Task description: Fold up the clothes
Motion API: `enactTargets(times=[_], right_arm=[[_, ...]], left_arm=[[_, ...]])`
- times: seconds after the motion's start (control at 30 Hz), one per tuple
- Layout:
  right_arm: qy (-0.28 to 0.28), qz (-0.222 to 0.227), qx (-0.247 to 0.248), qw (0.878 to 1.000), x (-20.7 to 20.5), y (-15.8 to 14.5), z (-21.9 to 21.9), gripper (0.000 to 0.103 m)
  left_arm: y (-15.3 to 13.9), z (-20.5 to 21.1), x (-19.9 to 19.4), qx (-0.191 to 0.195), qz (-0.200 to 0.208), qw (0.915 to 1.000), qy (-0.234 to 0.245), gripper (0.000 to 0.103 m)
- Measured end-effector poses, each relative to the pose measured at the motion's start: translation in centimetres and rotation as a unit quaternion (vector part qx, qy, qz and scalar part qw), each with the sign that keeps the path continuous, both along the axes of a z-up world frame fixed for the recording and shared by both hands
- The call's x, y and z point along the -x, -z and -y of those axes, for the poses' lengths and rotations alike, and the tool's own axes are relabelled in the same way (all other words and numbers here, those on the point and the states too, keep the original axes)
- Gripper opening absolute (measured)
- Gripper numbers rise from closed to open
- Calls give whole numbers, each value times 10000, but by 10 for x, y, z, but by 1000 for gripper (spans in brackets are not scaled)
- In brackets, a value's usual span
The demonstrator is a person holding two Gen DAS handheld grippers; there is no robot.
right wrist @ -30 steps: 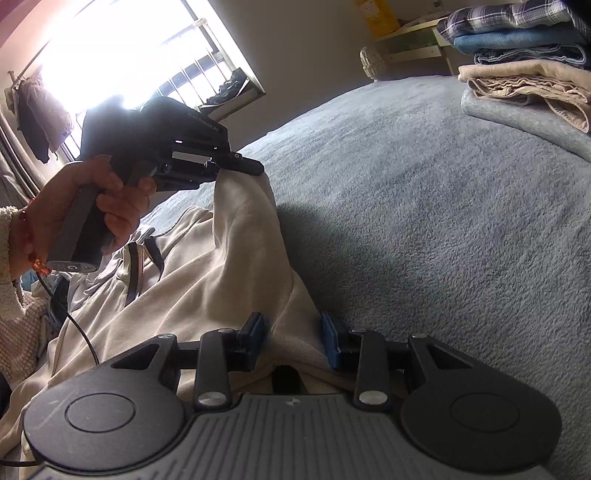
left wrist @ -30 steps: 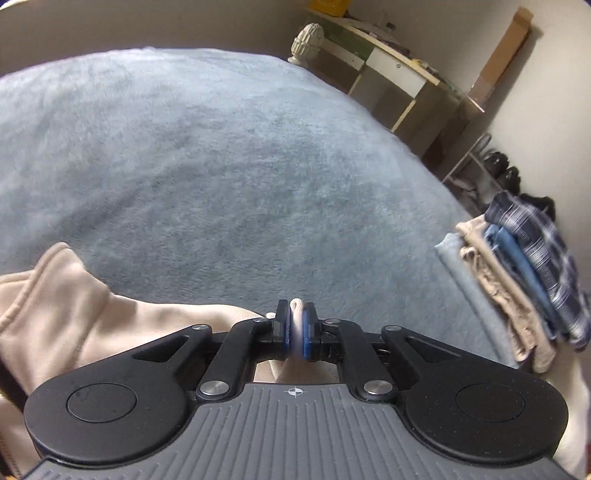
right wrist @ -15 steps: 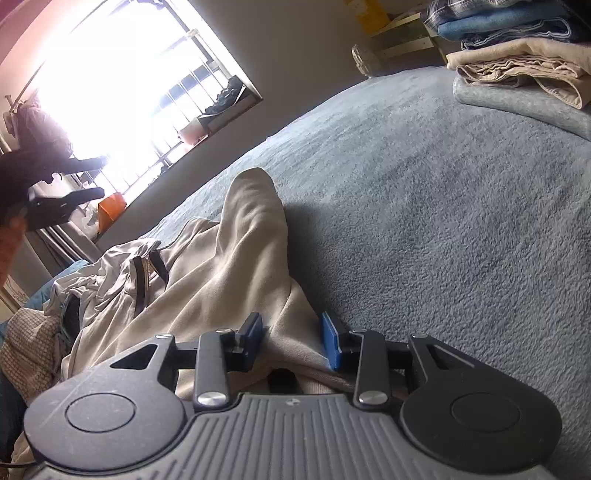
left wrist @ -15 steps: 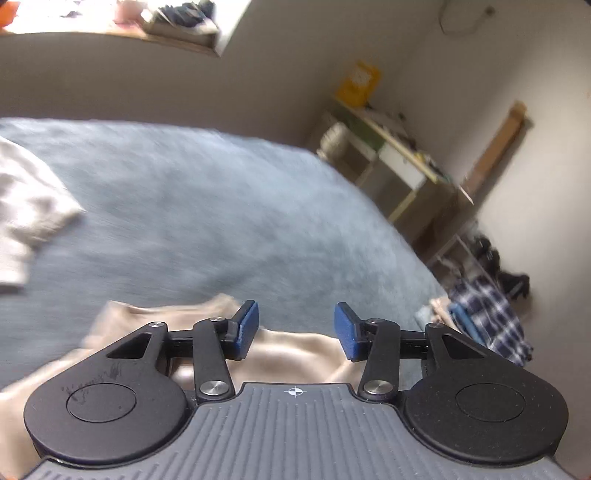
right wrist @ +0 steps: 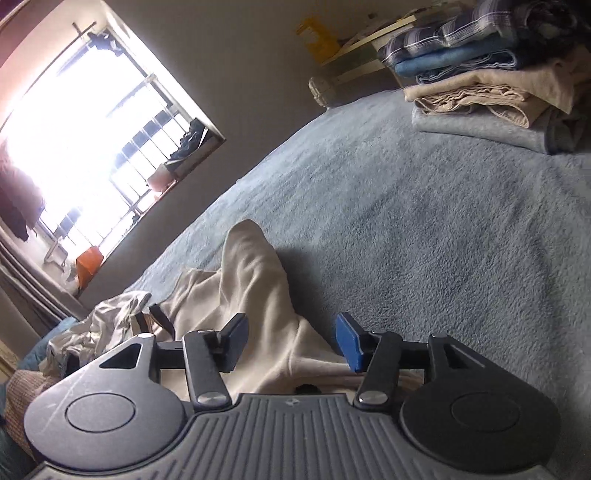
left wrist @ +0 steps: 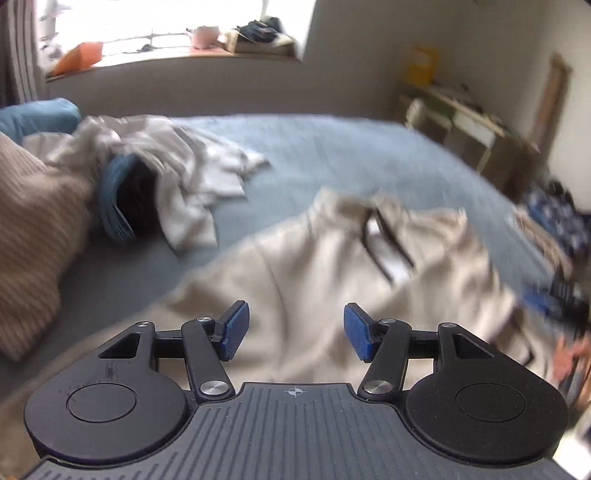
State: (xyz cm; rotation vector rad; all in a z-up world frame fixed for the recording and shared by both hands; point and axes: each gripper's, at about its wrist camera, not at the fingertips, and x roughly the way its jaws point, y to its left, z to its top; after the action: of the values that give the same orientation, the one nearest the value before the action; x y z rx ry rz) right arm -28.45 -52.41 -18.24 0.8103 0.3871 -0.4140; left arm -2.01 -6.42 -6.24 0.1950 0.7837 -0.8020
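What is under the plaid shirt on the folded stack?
Under the plaid shirt lie blue denim, beige garments and a grey one on the blanket. Their folded insides are hidden.

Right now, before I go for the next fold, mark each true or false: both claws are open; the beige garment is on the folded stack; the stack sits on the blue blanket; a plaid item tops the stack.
1. Both the left claw and the right claw are open. True.
2. The beige garment is on the folded stack. False: it lies unfolded on the blue blanket, apart from the stack.
3. The stack sits on the blanket. True.
4. A plaid item tops the stack. True.
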Motion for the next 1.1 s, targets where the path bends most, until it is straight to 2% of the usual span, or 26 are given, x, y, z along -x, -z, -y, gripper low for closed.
enactTargets(times=[0.07, 0.13, 0.17, 0.23, 0.33, 0.37, 0.4, 0.43, 0.5, 0.6, 0.63, 0.67, 0.8, 0.87, 0.9, 0.97, 1.1], right_arm=[[54, -94, -259, 9996, 2, -4, -8, 55], [68, -122, -758, 9970, 6, -3, -14, 55], [71, -96, -1060, 9943, 7, 0, -16, 55], [171, -129, -1522, 9881, 6, 5, -20, 55], [323, -186, -2032, 9784, -2, 12, -24, 55], [330, -205, -2123, 9764, -9, 13, -26, 55], [348, -265, -2172, 9751, -16, 14, -28, 55], [381, -378, -2167, 9748, -23, 15, -31, 55], [485, -593, -2180, 9729, -37, 20, -34, 53], [611, -638, -2240, 9706, -49, 25, -34, 49], [636, -675, -2202, 9710, -53, 25, -35, 47], [642, -703, -2164, 9716, -57, 24, -35, 38], [645, -839, -2108, 9718, -63, 22, -40, 26], [658, -910, -2093, 9714, -63, 22, -42, 17], [665, -923, -2092, 9712, -62, 22, -42, 15], [666, -830, -2108, 9717, -59, 19, -42, 12], [620, -550, -2084, 9745, -54, 13, -47, 11]], left_arm=[[26, 8, 33, -275, 363, 9970, 625, 57], [49, 18, 61, -499, 765, 9853, 1442, 59], [59, 24, 73, -620, 912, 9756, 1898, 63], [80, 33, 102, -992, 1567, 9497, 2525, 63], [104, 39, 129, -1450, 2653, 9080, 2901, 63], [108, 39, 130, -1466, 2800, 9019, 2943, 63], [107, 37, 128, -1402, 2803, 9030, 2939, 63], [105, 36, 125, -1303, 2729, 9082, 2895, 63], [100, 30, 114, -1070, 2508, 9233, 2703, 63], [95, 19, 98, -798, 2176, 9439, 2354, 61], [95, 17, 92, -732, 2022, 9494, 2291, 60], [97, 16, 87, -698, 1894, 9525, 2280, 58], [107, 16, 73, -604, 1411, 9610, 2299, 55], [104, 13, 66, -462, 1238, 9679, 2140, 32], [103, 11, 62, -384, 1156, 9712, 2048, 29], [96, 7, 62, -286, 1214, 9712, 2031, 16], [83, 0, 67, -239, 1478, 9667, 2074, 13]])
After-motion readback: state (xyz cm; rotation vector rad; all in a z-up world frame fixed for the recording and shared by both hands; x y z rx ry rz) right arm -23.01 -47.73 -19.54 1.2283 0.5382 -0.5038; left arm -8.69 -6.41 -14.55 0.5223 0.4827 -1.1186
